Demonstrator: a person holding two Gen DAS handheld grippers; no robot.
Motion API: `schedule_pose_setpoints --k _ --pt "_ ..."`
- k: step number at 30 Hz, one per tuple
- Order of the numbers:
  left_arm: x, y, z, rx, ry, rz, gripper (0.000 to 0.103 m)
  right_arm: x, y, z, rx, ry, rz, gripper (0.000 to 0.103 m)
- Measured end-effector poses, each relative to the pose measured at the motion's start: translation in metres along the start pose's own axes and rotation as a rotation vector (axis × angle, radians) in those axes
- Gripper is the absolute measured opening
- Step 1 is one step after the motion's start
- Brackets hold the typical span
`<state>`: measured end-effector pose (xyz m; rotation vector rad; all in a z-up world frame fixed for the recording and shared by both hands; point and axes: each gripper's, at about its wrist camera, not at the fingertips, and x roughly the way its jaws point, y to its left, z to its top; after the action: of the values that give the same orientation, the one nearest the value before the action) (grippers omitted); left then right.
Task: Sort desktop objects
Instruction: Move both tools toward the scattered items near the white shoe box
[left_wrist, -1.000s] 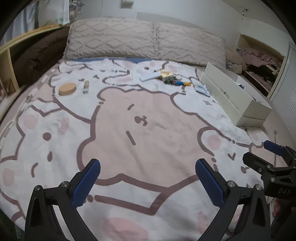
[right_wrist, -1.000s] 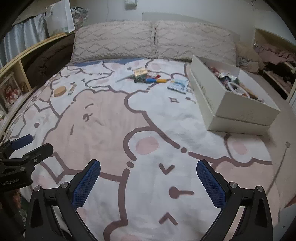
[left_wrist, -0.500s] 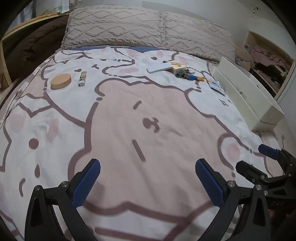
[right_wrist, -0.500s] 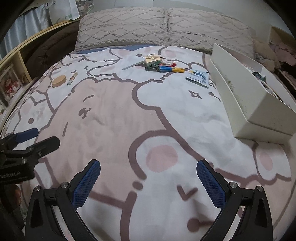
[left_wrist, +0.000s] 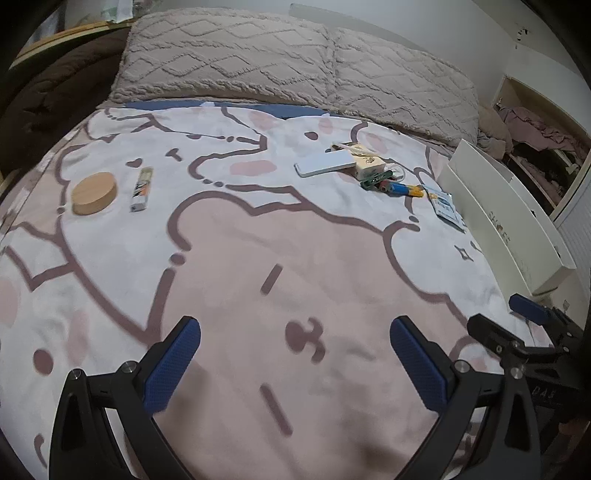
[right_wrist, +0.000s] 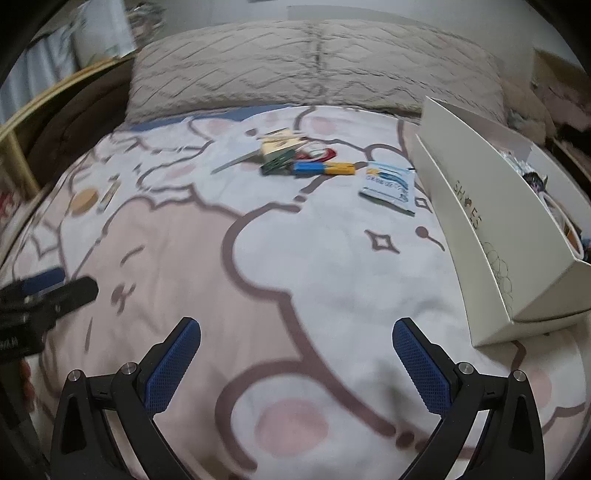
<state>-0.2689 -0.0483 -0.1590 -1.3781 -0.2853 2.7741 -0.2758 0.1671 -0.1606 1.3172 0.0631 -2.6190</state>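
The desktop objects are lying in a loose cluster near the head of the bed: a flat white device (left_wrist: 324, 164), a small cream box (left_wrist: 367, 162), a green clip (right_wrist: 277, 163), a blue-and-yellow marker (right_wrist: 323, 168) and a blue-and-white packet (right_wrist: 388, 185) whose print is too blurred to read. Well apart on the left, a round wooden lid (left_wrist: 94, 192) is sitting just beside a small white tube (left_wrist: 141, 188). Everything is resting on a cartoon-bear blanket (left_wrist: 295, 258), below two quilted beige pillows (left_wrist: 258, 62). At the right edge, a white box (right_wrist: 491, 236) lettered "SHOES" is holding items that cannot be made out. The left gripper (left_wrist: 295, 365) and the right gripper (right_wrist: 295, 365) are both hovering with jaws spread wide, gripping nothing.
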Motion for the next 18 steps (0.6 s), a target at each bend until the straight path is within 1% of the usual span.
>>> schedule_pose_setpoints --k 3,8,11,18 --pt "0.011 -0.003 0.011 0.000 0.013 -0.002 0.103 0.011 -0.009 0.009 0.042 0.015 0.022 0.103" --pt "0.029 -0.008 0.027 -0.005 0.042 -0.008 0.103 0.031 -0.018 0.024 0.062 0.051 0.017 0.103" --pt "0.038 -0.010 0.039 -0.007 0.054 -0.005 0.103 0.036 -0.024 0.032 0.084 0.041 -0.005 0.103" --pt "0.060 -0.016 0.073 -0.032 0.057 -0.030 0.103 0.058 -0.033 0.060 0.066 0.044 -0.079 0.103"
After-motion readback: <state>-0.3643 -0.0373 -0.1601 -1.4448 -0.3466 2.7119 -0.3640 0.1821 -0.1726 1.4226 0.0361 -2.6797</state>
